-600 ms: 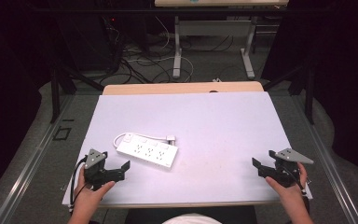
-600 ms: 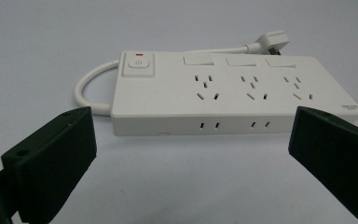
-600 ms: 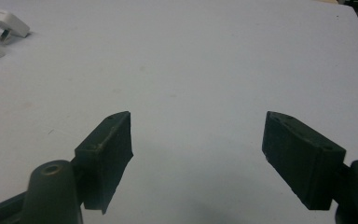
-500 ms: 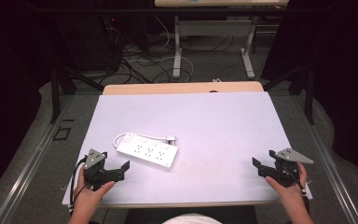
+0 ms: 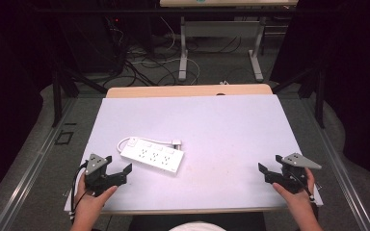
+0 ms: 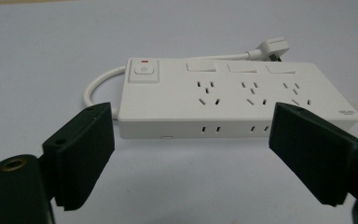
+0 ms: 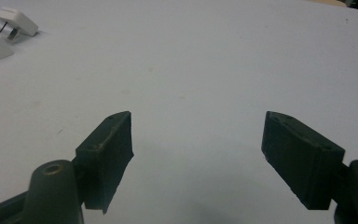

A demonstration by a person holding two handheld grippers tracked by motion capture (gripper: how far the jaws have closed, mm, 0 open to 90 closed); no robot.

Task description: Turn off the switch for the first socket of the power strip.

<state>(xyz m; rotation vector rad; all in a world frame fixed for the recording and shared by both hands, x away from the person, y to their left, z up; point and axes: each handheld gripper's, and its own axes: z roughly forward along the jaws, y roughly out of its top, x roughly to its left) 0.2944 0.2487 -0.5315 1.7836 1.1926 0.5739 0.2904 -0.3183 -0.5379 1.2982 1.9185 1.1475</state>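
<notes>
Dark floor, trailing cables and metal desk legs surround the pale table point(image 5: 221, 120) I work at in the high view, where a white power strip point(image 5: 152, 159) lies flat toward my left side, its cord looping behind it to a plug point(image 5: 176, 142) resting just beside its far edge. My left gripper point(image 5: 107, 174) sits near the front edge, close to the strip but apart from it, jaws spread and holding nothing; my right gripper point(image 5: 275, 173) rests well apart at the other front corner, likewise released. From the left gripper view, the power strip point(image 6: 233, 100) fills the gap between my open jaws, lying lengthwise across them, its switch point(image 6: 143, 72) at the left end. I judge that closing on it from here could go badly: the body looks nearly as long as my opening, so the pads might catch only the ends and shove it away, or pinch the cord point(image 6: 100, 86). From the right gripper view, bare tabletop point(image 7: 205, 70) lies between my spread jaws, with the plug point(image 7: 19, 21) far off at the upper left, so reaching across risks snagging it.
</notes>
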